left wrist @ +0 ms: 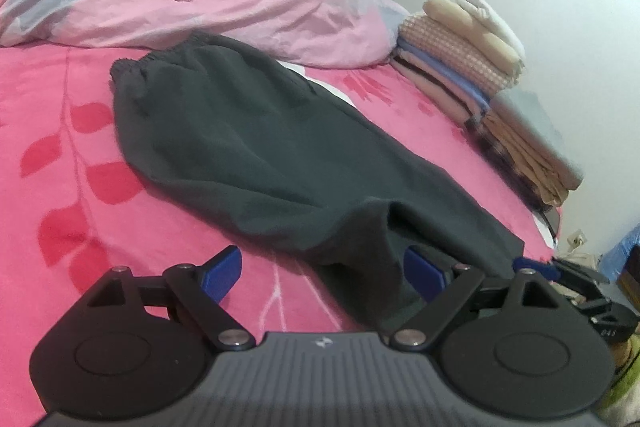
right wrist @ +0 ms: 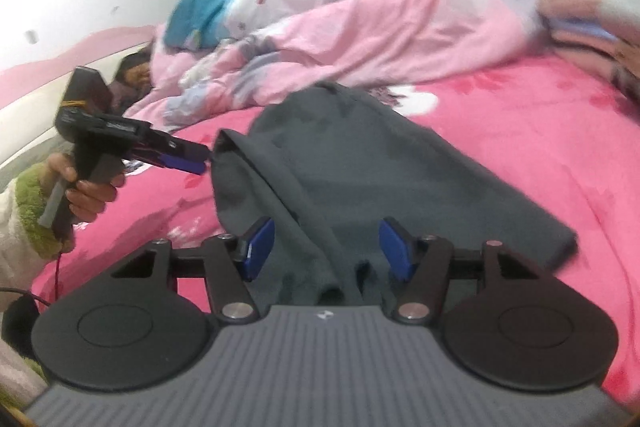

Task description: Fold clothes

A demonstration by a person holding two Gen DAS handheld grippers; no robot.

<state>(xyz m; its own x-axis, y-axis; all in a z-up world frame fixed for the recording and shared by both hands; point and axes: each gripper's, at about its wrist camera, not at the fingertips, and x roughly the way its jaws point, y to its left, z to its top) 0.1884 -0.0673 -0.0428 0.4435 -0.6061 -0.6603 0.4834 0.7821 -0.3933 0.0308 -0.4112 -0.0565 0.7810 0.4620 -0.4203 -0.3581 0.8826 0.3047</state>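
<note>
The dark trousers [left wrist: 248, 147] lie lengthwise on the bed [left wrist: 60, 147], legs doubled; both the left gripper [left wrist: 324, 267] and the right gripper [right wrist: 326, 247] gape at the hems; cross-folds seem due.

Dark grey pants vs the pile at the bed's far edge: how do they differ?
The dark grey pants lie spread along the pink sheet, one layer thick; the folded stack is squared and piled high. The pants are a single dark colour; the stack mixes beige, white, blue and a pink check. The pants' leg ends sit between open tongs of the left gripper and right gripper; nothing touches the stack. Both rest on the same bed.
</note>
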